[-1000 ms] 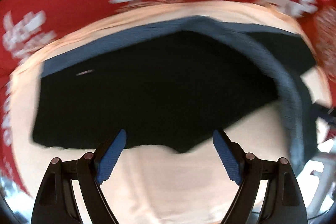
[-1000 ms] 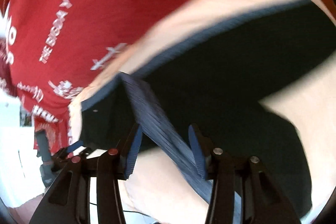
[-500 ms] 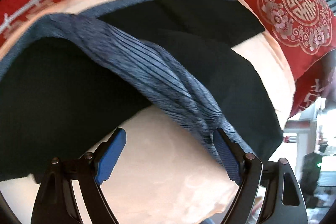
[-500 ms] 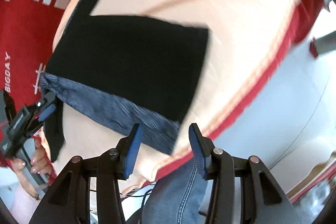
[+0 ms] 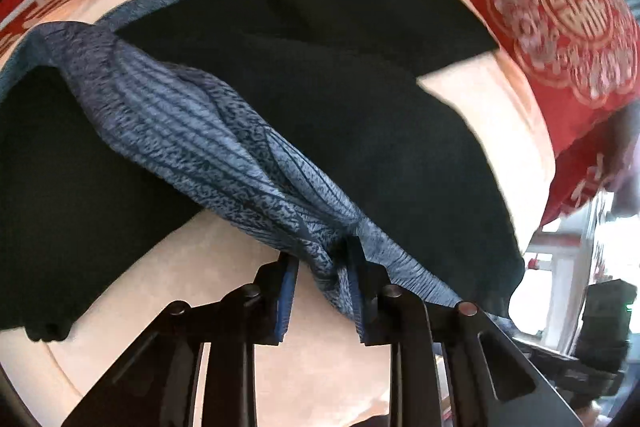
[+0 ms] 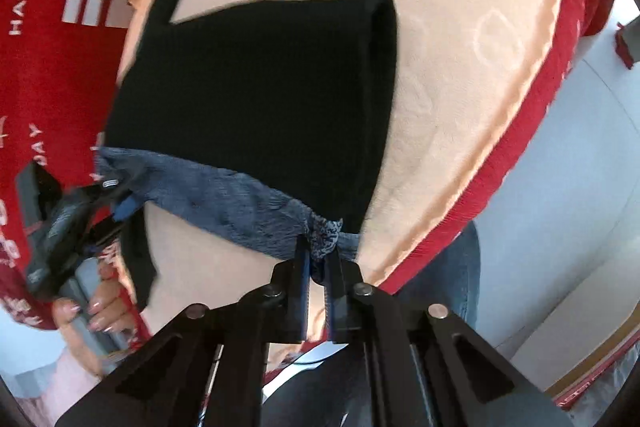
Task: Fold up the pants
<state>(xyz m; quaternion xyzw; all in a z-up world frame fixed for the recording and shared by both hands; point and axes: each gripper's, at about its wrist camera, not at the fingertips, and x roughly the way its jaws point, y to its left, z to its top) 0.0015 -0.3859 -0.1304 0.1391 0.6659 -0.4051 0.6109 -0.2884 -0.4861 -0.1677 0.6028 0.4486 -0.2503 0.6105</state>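
Pinching pants (image 5: 360, 131) waistband (image 5: 192, 131), left gripper (image 5: 322, 263), right gripper (image 6: 318, 261)

We can read white letters on the red cloth (image 6: 48, 75) — "HAPPY" along its upper edge and "DAY" lower down; its large characters stay illegible.

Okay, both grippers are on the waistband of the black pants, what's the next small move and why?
Probably lift both ends together and carry the waistband over toward the leg ends. The left gripper and right gripper have just closed on its bunched blue fabric, and the black pants lie flat on the peach cloth.
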